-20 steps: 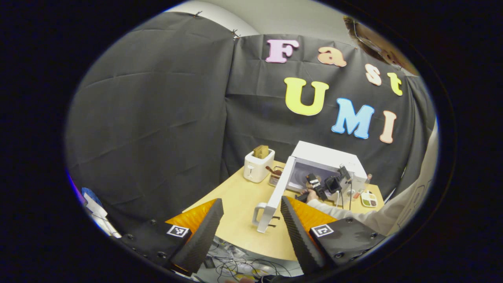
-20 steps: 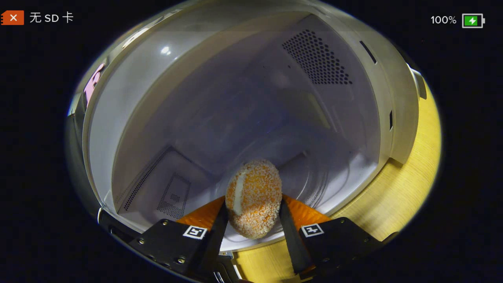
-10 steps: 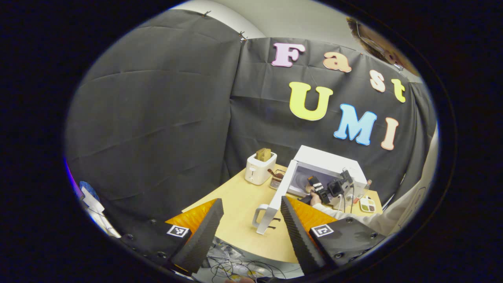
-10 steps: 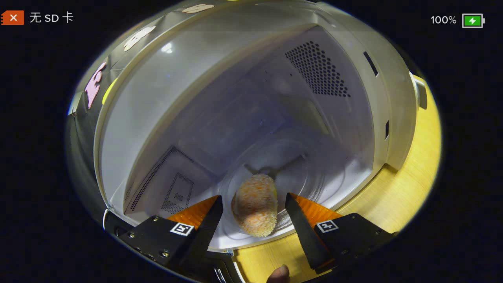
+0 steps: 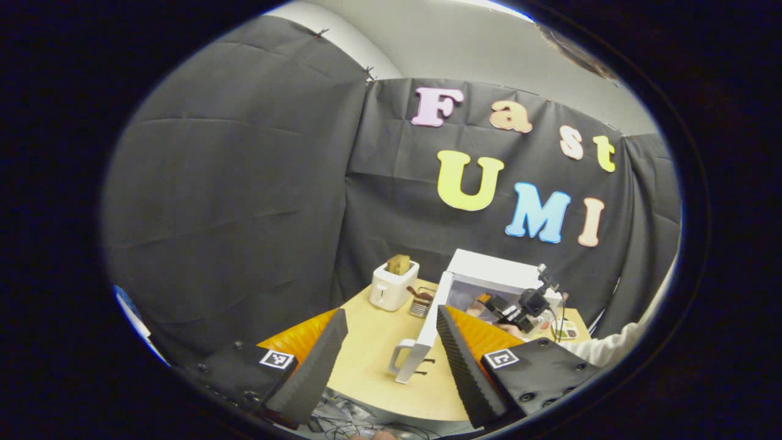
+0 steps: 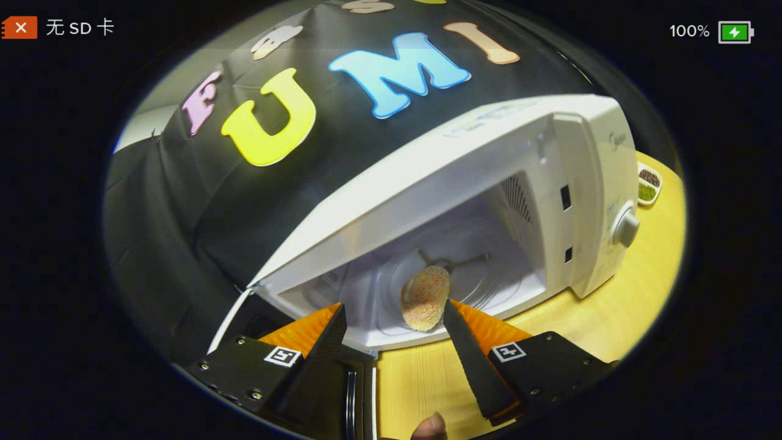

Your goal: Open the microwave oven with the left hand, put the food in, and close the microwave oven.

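Wooden table (image 6: 617,318) against the black cloth booth. The food (image 6: 425,297), a crumb-coated orange oval, sits in the open microwave (image 6: 489,183) just ahead of the right gripper (image 6: 394,342), which is spread and empty. Left gripper (image 5: 391,360) is spread too, its door handle (image 5: 400,360) ahead between the fingers. Door looks stiff and light; I'd grab that handle.

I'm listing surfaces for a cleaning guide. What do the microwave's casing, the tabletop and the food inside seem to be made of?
Microwave casing: looks like smooth white painted metal or plastic, with a faint sheen; which one is unclear.
Tabletop: pale yellow wood-look surface with fine grain lines, probably laminate.
Food: rough orange-tan crumb coating, seemingly breaded; real or imitation is unclear.
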`<state>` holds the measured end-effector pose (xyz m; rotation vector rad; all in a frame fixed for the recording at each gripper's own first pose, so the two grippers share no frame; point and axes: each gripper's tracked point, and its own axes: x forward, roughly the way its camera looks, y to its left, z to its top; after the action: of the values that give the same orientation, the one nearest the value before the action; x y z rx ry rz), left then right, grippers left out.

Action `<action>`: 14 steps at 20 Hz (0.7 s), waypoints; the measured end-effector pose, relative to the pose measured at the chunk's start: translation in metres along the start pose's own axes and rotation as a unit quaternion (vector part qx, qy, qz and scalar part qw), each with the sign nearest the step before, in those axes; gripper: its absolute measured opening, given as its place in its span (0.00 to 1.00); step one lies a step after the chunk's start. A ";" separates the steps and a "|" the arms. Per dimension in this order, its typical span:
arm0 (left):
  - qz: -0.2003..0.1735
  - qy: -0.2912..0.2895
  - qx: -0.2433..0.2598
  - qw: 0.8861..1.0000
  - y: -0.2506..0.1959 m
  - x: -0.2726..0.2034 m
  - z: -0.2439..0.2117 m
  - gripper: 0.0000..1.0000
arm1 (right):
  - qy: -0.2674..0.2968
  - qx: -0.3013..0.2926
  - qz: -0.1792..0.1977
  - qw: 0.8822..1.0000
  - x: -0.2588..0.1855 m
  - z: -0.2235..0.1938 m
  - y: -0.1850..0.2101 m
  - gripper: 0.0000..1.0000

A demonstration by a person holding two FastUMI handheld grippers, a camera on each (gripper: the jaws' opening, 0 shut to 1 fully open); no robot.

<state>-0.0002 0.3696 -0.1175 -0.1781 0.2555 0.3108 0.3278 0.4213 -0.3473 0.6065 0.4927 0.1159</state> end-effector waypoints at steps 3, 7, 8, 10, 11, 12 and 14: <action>-0.028 -0.011 0.002 1.000 0.013 0.017 -0.010 0.94 | 0.020 -0.050 0.012 0.998 -0.059 0.001 0.004 0.98; -0.067 0.006 -0.004 0.998 0.038 0.053 -0.042 0.94 | 0.039 -0.123 0.024 0.991 -0.151 -0.011 0.012 0.98; -0.077 0.013 -0.011 0.997 0.045 0.063 -0.054 0.94 | 0.041 -0.134 0.025 0.990 -0.174 -0.012 0.015 0.98; -0.097 0.030 -0.023 0.995 0.055 0.086 -0.079 0.99 | 0.033 -0.151 0.027 0.988 -0.213 -0.009 0.018 0.98; -0.107 0.035 -0.024 0.993 0.059 0.098 -0.092 0.97 | 0.028 -0.152 0.028 0.988 -0.230 -0.007 0.021 0.98; -0.113 0.042 -0.020 0.993 0.063 0.111 -0.104 0.94 | 0.027 -0.157 0.030 0.987 -0.246 -0.008 0.025 0.97; -0.120 0.060 0.011 0.991 0.068 0.138 -0.135 0.94 | 0.024 -0.179 0.034 0.983 -0.278 -0.003 0.029 0.98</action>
<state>0.0754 0.4435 -0.2933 -0.2040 0.3525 0.0586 0.0834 0.3781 -0.2189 0.2683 0.4832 0.2787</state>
